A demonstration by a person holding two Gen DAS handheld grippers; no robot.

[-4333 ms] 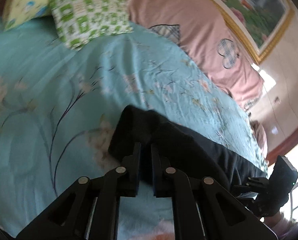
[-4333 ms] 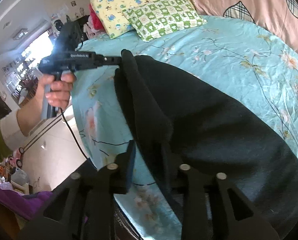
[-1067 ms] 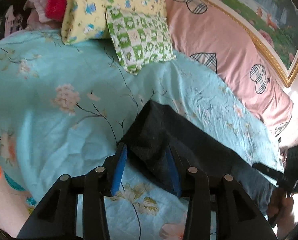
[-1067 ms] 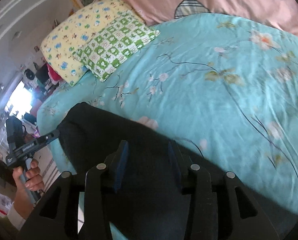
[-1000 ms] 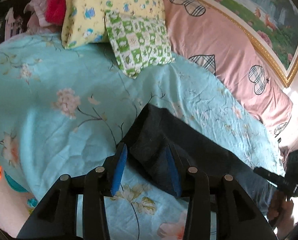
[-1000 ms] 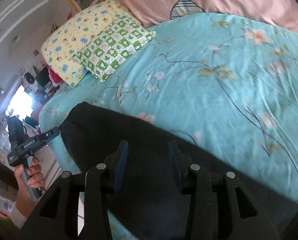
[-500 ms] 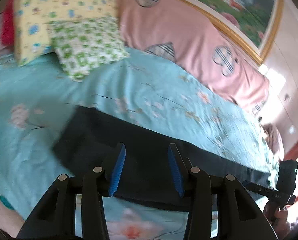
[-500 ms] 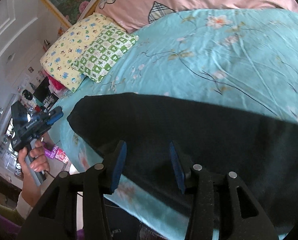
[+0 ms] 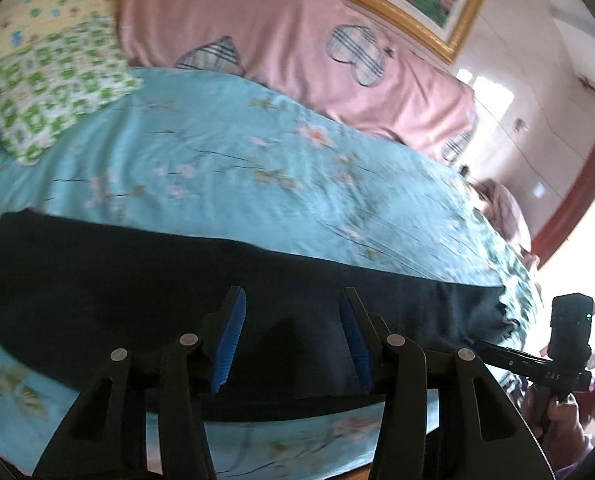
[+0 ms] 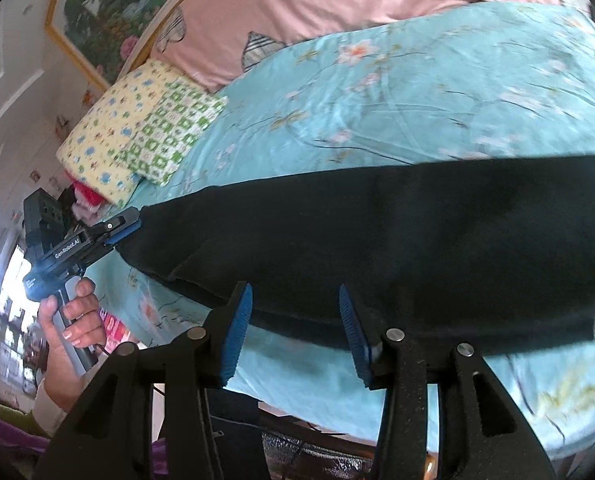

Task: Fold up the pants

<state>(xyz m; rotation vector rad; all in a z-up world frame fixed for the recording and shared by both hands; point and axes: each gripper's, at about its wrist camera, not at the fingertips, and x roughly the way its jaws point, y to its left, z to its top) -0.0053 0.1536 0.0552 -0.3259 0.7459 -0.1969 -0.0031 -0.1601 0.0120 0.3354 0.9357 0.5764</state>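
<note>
Black pants [image 9: 145,280] lie as a long flat band across the turquoise flowered bedspread [image 9: 225,168]. My left gripper [image 9: 292,294] hovers over the band near its front edge. Its jaws are opening, and the blue pads [image 9: 230,336] stand apart with cloth lying under them, not pinched. In the right wrist view, the left gripper [image 10: 131,222] has its tips by the left end of the pants [image 10: 377,232]. My right gripper [image 10: 294,289] is open above the near edge of the pants. In the left wrist view, it [image 9: 485,347] sits beside the right, frayed end.
A green checked pillow [image 9: 53,84] and a yellow one [image 10: 109,128] lie at the far left of the bed. A pink headboard cover [image 9: 297,40] runs along the back under a framed picture [image 10: 109,12]. The bed's front edge [image 10: 337,412] is just under the grippers.
Both grippers stood shut on the pants four seconds ago and now stand open. Over the last second both views swung sideways along the pants, and the left jaws widened.
</note>
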